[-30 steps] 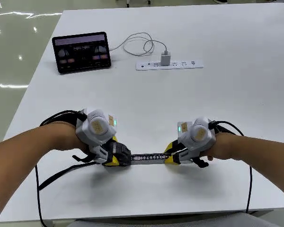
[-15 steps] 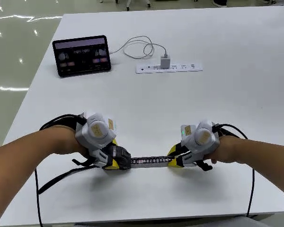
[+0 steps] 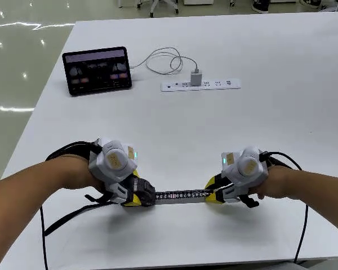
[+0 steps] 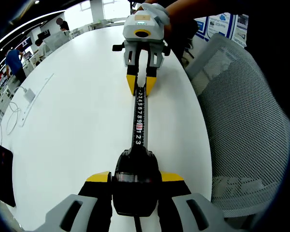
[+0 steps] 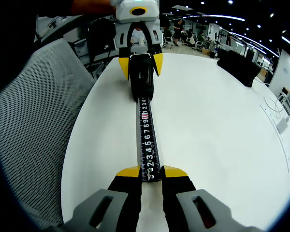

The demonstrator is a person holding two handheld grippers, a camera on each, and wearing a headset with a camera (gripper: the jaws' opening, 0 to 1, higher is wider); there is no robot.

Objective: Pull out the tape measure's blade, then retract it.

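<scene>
The black tape measure case (image 3: 144,193) (image 4: 136,180) (image 5: 142,69) rests on the white table (image 3: 214,129), with my left gripper (image 3: 136,194) (image 4: 135,180) shut on it. Its numbered blade (image 3: 180,196) (image 4: 139,116) (image 5: 146,140) stretches to the right, flat over the table. My right gripper (image 3: 213,193) (image 5: 150,175) is shut on the blade's end, yellow fingertips (image 5: 129,172) pressed on either side. The two grippers face each other along the table's near edge.
A tablet (image 3: 97,69) stands at the far left of the table. A white power strip (image 3: 201,85) with a charger and looped cable (image 3: 166,59) lies behind the middle. A mesh chair (image 4: 241,125) (image 5: 29,125) is close to the table's near edge.
My right gripper has moved to the right with the blade's end, so more of the blade is out. The left gripper holds the case about where it was.
</scene>
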